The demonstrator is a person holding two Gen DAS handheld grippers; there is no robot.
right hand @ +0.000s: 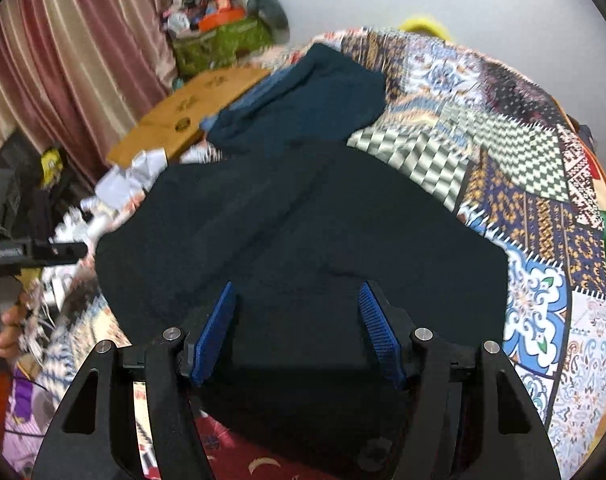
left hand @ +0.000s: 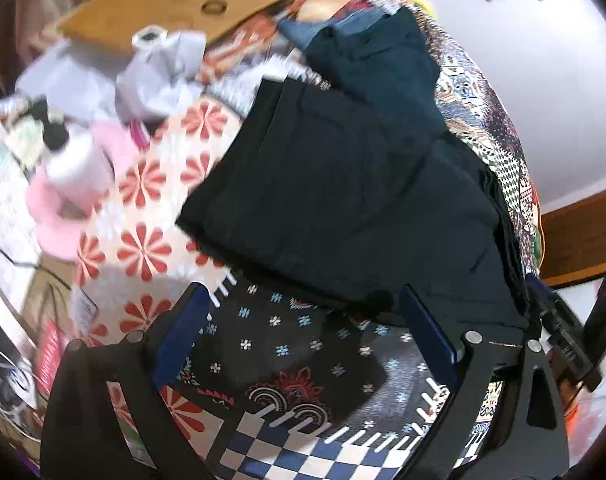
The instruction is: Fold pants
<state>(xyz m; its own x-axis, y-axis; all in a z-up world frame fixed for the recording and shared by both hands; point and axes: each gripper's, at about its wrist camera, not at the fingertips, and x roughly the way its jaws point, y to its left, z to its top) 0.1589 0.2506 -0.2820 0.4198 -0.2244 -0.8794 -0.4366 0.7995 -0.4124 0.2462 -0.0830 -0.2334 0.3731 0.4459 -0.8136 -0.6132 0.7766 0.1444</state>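
Black pants (left hand: 343, 192) lie folded in layers on a patchwork bedspread (left hand: 143, 200). They also fill the middle of the right wrist view (right hand: 303, 232). My left gripper (left hand: 303, 304) is open and empty, its blue fingers (left hand: 427, 332) just short of the pants' near edge. My right gripper (right hand: 299, 304) is open and empty, hovering over the near part of the pants. A dark teal garment (left hand: 379, 52) lies beyond the pants; it also shows in the right wrist view (right hand: 315, 96).
A cardboard box (left hand: 175, 0), crumpled white paper (left hand: 159, 72) and a pink object (left hand: 71, 200) sit to the left. The other gripper (right hand: 35, 252) shows at left in the right wrist view. Curtains (right hand: 63, 48) and a green bag (right hand: 223, 44) stand behind.
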